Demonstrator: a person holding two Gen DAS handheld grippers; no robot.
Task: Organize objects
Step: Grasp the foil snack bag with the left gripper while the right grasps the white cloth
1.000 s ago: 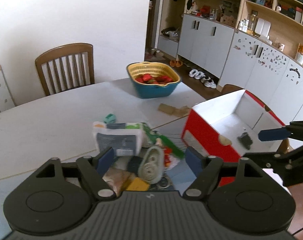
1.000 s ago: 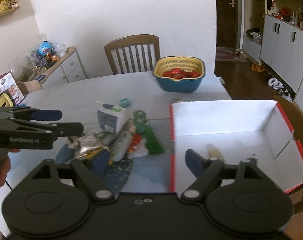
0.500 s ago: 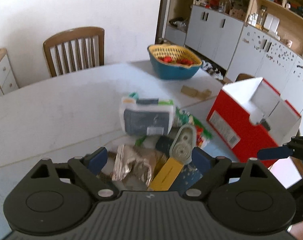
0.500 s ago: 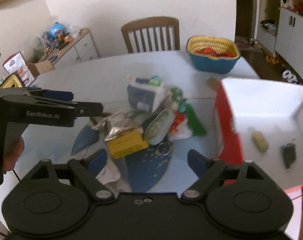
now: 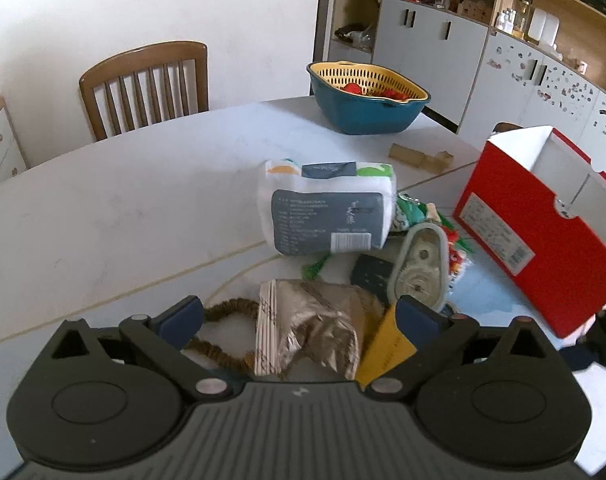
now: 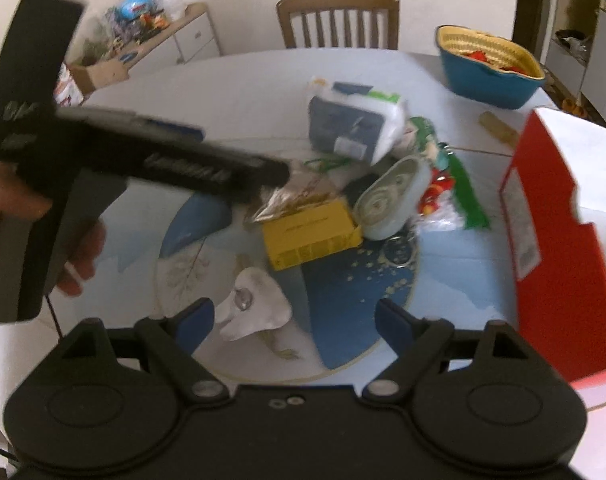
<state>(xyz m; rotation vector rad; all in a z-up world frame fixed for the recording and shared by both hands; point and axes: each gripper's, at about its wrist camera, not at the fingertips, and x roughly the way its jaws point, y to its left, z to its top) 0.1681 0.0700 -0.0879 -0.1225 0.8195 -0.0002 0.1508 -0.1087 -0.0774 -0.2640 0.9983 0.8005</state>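
A pile of small objects lies on the table: a white and grey tissue pack (image 5: 327, 208) (image 6: 353, 122), a crumpled silver foil bag (image 5: 311, 328), a yellow box (image 6: 313, 236), a grey correction-tape dispenser (image 5: 419, 268) (image 6: 391, 196) and a brown hair tie (image 5: 223, 332). A red and white cardboard box (image 5: 535, 236) (image 6: 551, 236) stands to the right. My left gripper (image 5: 299, 316) is open just above the foil bag. My right gripper (image 6: 295, 320) is open and empty, over a round blue mat (image 6: 343, 300) with a white shell (image 6: 255, 308).
A blue bowl with a yellow strainer (image 5: 367, 98) holding red items sits at the far side. Small wooden blocks (image 5: 421, 158) lie near it. A wooden chair (image 5: 147, 84) stands behind the table. Cabinets and shelves (image 5: 483, 40) line the right wall.
Both grippers have drawn back from the red box toward the pile. The left one now sits low over the foil bag. The right one has swung left and back, with motion blur.
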